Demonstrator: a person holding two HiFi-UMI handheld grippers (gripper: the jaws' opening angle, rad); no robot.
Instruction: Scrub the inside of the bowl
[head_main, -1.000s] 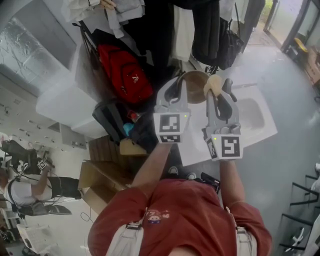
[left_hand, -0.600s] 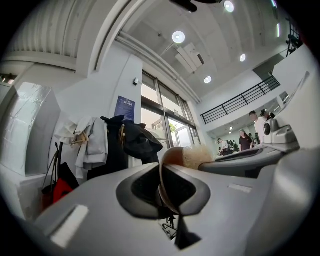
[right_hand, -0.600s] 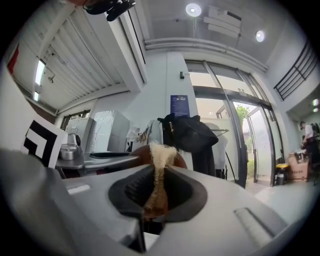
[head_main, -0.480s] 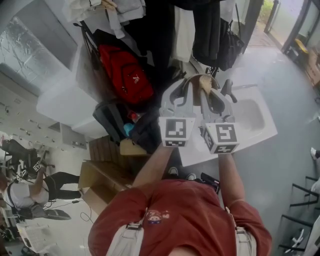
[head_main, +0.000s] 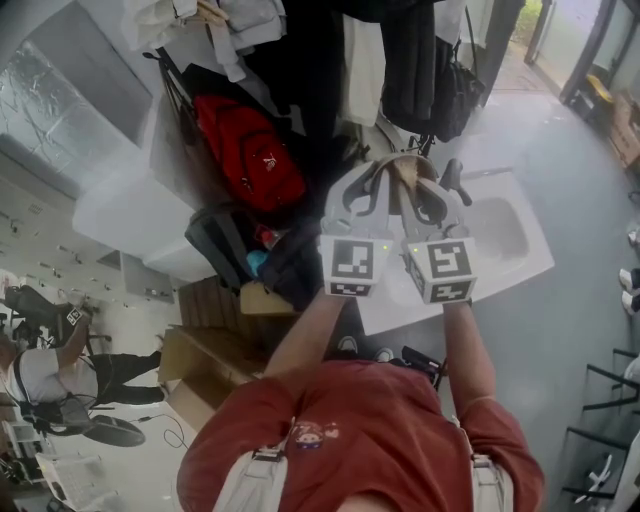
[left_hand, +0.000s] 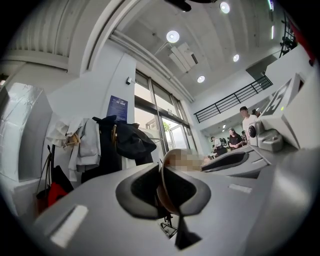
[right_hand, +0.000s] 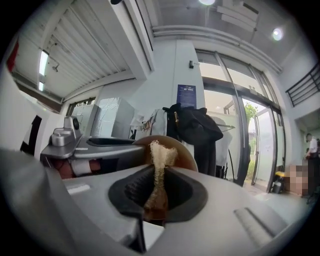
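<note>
Bowl (head_main: 385, 162) first, in the head view: it is brown and held up in the air at upper centre of the frame, above the far edge of the white worktop (head_main: 520, 262) with its basin. The left gripper (head_main: 365, 180) has it by the rim. A second ago the right gripper (head_main: 435, 185) stood higher and a little apart to the right, its tan scrubber (head_main: 408, 175) beside the bowl's edge. It has since sunk and swung in, so the two marker cubes now sit just beside each other and the scrubber lies across the bowl's mouth. In the left gripper view, the bowl's rim (left_hand: 167, 170) runs edge-on down the centre of the frame, and the left gripper (left_hand: 165, 192) is pinching that thin wall between nearly closed jaws. The other gripper's cube shows at the right edge. In the right gripper view, the right gripper (right_hand: 156, 200) is clamped on the lower part of the scrubber (right_hand: 159, 165). The free end sticks up at centre frame, in front of the bowl's brown inside (right_hand: 187, 152). I cannot tell whether the end actually touches the inner wall. By my reading, the approach is finished and the scrubbing stroke is either just starting or about to. The bowl hangs from a rim pinch alone, so a hard push could twist it in that grip.
</note>
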